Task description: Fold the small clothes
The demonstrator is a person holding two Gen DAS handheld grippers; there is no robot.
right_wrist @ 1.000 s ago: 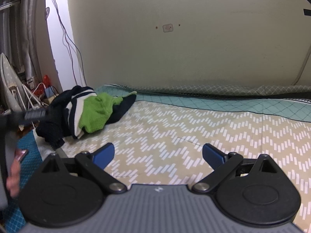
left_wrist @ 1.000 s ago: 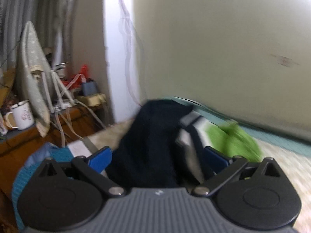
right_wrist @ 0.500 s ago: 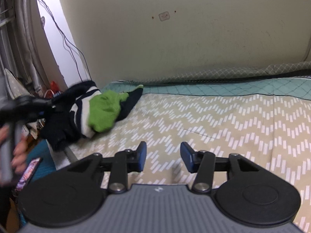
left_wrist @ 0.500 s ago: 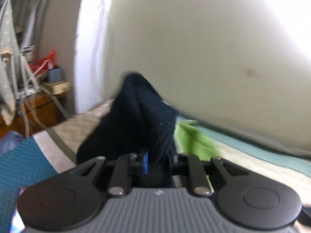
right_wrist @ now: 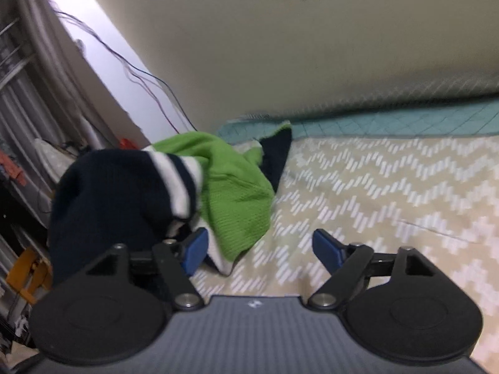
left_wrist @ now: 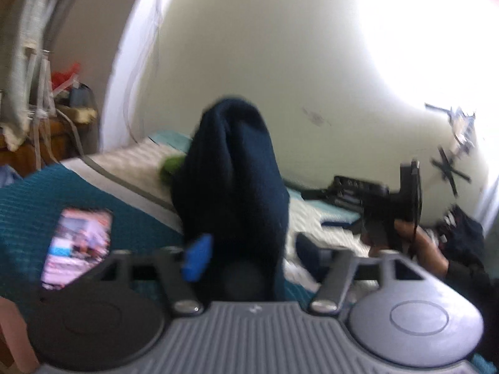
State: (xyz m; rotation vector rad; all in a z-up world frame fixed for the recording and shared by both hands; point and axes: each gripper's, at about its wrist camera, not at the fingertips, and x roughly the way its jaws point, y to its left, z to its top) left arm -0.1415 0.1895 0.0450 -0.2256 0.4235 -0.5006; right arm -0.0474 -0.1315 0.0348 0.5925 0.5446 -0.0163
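A small garment in navy, white and green lies bunched at the left end of the bed. In the left wrist view its navy part rises between the jaws of my left gripper, which stand partly apart with the cloth between them; whether they clamp it is unclear in the blur. A bit of green shows behind. In the right wrist view the garment's navy part, white stripes and green part lie just ahead and left of my right gripper, which is open and empty.
The bed has a beige zigzag cover with a teal quilted edge along the wall. A teal blanket with a phone on it lies at left. The other hand-held gripper shows at right. Shelves and cables stand at left.
My left gripper has swung right with the navy cloth and its jaws have spread from tightly shut. My right gripper has opened again and moved close to the garment.
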